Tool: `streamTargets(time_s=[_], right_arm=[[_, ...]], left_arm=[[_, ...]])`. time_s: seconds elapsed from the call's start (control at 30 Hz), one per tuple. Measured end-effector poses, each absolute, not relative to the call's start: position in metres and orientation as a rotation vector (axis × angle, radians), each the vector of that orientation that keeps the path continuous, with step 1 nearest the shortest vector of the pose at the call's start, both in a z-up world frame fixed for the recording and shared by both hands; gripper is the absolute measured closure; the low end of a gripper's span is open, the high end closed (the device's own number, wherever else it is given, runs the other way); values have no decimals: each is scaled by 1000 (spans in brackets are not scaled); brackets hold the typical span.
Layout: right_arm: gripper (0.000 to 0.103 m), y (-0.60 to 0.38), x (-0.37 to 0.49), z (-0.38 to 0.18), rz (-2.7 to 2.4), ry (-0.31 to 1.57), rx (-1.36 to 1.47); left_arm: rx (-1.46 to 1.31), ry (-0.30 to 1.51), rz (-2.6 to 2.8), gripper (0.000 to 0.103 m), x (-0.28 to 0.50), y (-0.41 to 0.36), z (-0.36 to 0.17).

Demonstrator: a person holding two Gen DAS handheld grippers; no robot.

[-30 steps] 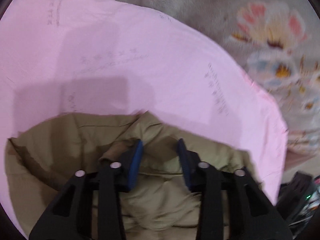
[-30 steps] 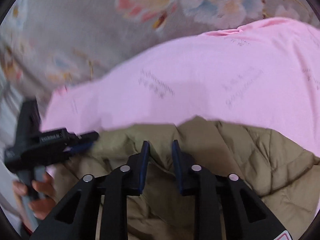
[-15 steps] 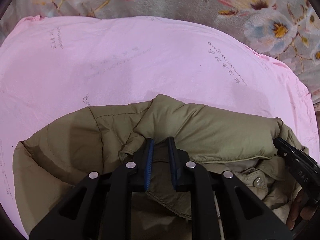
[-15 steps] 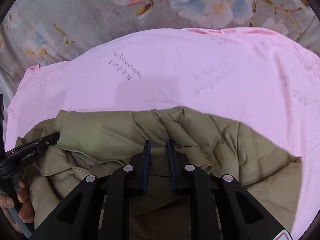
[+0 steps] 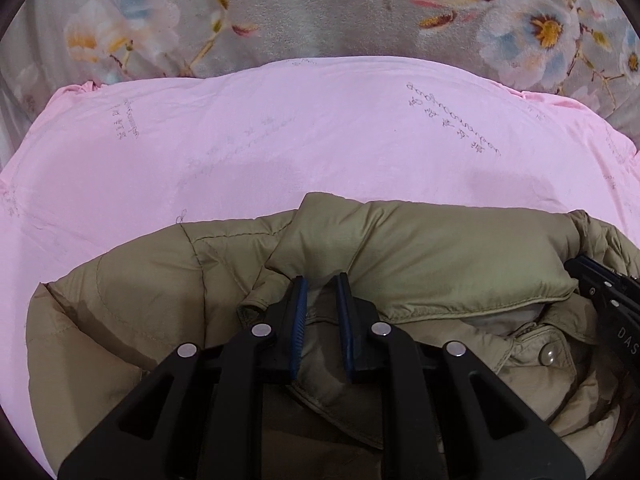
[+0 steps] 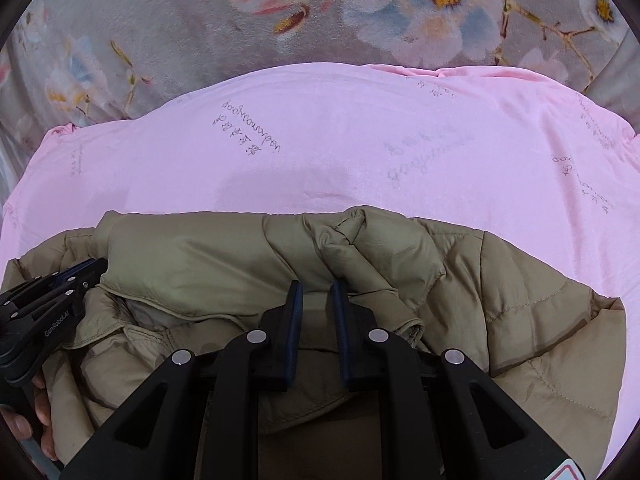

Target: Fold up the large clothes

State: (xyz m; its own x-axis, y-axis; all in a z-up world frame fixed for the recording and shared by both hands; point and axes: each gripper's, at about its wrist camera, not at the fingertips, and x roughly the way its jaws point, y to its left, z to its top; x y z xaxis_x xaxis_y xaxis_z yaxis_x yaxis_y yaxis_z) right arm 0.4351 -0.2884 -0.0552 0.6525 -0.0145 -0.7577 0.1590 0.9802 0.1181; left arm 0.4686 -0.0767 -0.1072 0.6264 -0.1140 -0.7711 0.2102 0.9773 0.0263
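Left gripper [image 5: 322, 286] clamped narrowly on a fold of the olive padded jacket [image 5: 420, 252], with fabric pinched between the blue pads [image 5: 299, 320]. Right gripper [image 6: 316, 292] likewise closed on a bunched fold of the same jacket [image 6: 200, 264], cloth between its dark pads [image 6: 295, 320]. Jacket spread directly under and ahead of both grippers, puffy collar roll just beyond the fingertips, quilted panels to the outer sides. Lay on a pink sheet [image 5: 320, 140] with faint printed writing, which stretched farther ahead. Beyond the sheet, a grey floral blanket [image 5: 320, 12]. In the left wrist view, right gripper [image 5: 600, 300] seen at the right edge, touching the jacket near a snap button [image 5: 547, 355]. In the right wrist view, left gripper [image 6: 86, 270] seen at the left edge, held by a hand [image 6: 40, 416] low in the corner.
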Motion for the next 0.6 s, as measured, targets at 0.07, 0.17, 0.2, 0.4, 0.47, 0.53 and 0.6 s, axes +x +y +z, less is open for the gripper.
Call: streamTargets(time_s=[0.07, 0.17, 0.2, 0.4, 0.47, 0.53, 0.6], right_arm=[[91, -286, 435, -56, -106, 854, 169], [91, -283, 435, -56, -115, 853, 154], [91, -283, 436, -55, -118, 853, 148], [90, -275, 440, -50, -144, 856, 93], [90, -276, 440, -49, -145, 855, 91], [90, -276, 440, -47, -142, 855, 96], [90, -276, 440, -48, -139, 853, 103]], left_arm=[[130, 871, -180, 88, 468, -78, -107], [139, 871, -176, 88, 467, -78, -106], [139, 872, -176, 88, 467, -78, -105], [127, 873, -183, 88, 468, -75, -103], [126, 875, -185, 88, 468, -75, -103], [127, 875, -185, 88, 468, -75, -103], [131, 873, -184, 89, 468, -76, -103]])
